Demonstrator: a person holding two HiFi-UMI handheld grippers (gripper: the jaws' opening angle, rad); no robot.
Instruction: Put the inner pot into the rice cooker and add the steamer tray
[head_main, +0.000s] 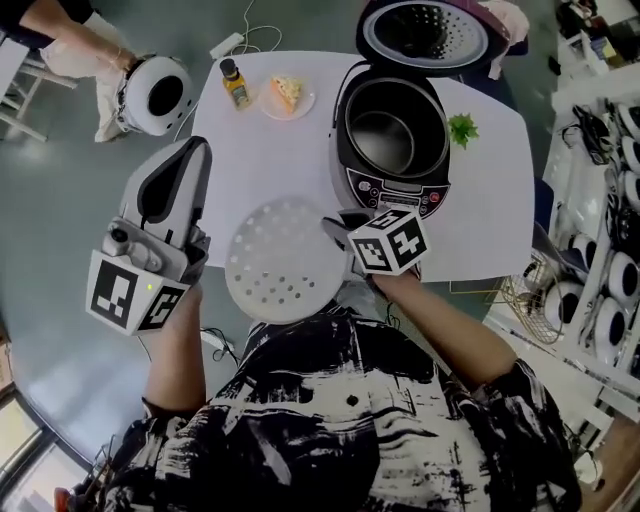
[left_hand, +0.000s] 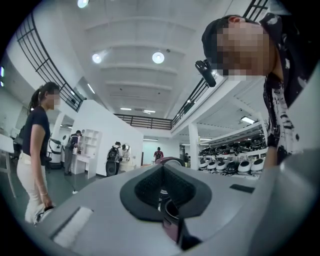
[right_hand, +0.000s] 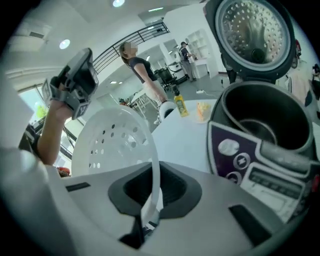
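- My right tool is pinching the steamer tray by its near rim, with the thin white edge caught between the pads. I hold it by the edge so the flat of the tray stays free to drop into the cooker.
- The tray hangs off the bench, in front of my chest and just short of the rice cooker. It is tilted, not level.
- The inner pot already sits in the cooker, and the lid stands thrown back. I judge that only the tray is left to do.
- My left tool is held up well off to the side, clear of the tray's path. Its jaws look pressed together with nothing in them.
- The tray is a white plastic disc, shallow, with a raised rim and rings of small round holes. It looks light and a little bendy, so one edge grip may let it sag or swing.
- A bottle and a plate of food sit at the far side, out of the way.
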